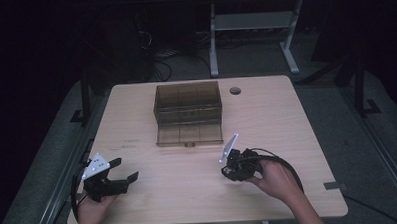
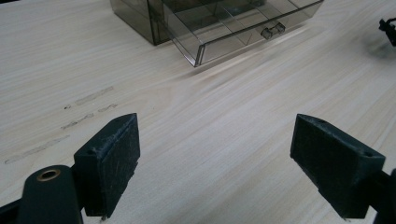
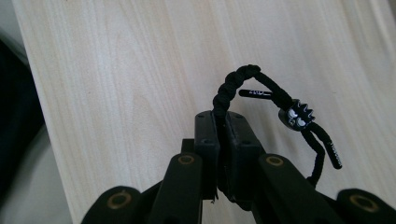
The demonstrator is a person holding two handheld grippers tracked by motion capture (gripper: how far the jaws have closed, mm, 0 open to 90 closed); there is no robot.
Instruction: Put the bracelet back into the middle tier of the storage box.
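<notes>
Right gripper view: R gripper (image 3: 223, 126) clamped on black cord bracelet (image 3: 261, 100).

Light wood table (image 1: 137, 124) sitting in centre of frame, rounded corners, round grommet hole (image 1: 235, 90) lying near far edge, right of centre. Faint scuff marks (image 1: 130, 141) showing on left half of tabletop. Grey floor (image 1: 331, 102) spreading around table, dark room fading to black at upper left and upper right. White-legged desk frame (image 1: 253, 25) standing at top centre. Tangled cables (image 1: 157, 56) lying on floor at upper left of centre. Black metal stand legs (image 1: 358, 86) rising at right, another at left. Grey tape patch (image 1: 335, 185) sticking at lower right table edge.
</notes>
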